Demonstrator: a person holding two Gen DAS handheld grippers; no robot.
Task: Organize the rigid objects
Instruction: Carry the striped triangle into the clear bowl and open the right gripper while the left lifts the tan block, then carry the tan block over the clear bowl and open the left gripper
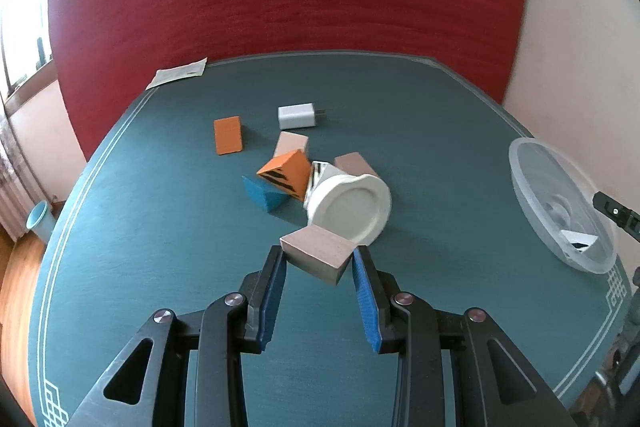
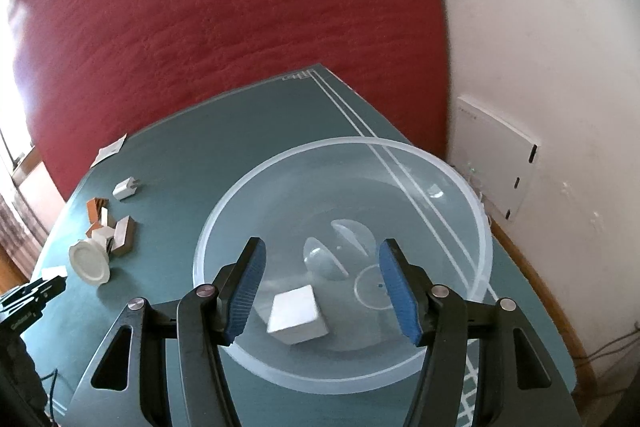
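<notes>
My left gripper [image 1: 319, 255] is shut on a tan wooden block [image 1: 316, 253], gripped at its two ends just above the green table [image 1: 160, 267]. Beyond it lies a heap: a white round lid [image 1: 352, 213], a blue wedge [image 1: 264, 194], a striped orange wedge [image 1: 286, 174], two pale blocks, an orange block [image 1: 228, 135] and a white charger [image 1: 297, 117]. My right gripper [image 2: 321, 247] hangs open over the clear plastic bowl [image 2: 224, 203]. A white cube [image 2: 298, 315] lies in that bowl, below the fingers and untouched.
The bowl [image 1: 520, 151] stands near the table's right edge. A slip of paper [image 1: 180, 73] lies at the far left corner. A red panel and a pale wall rise behind the table. A teal cup [image 1: 38, 219] sits on the floor, off the table's left edge.
</notes>
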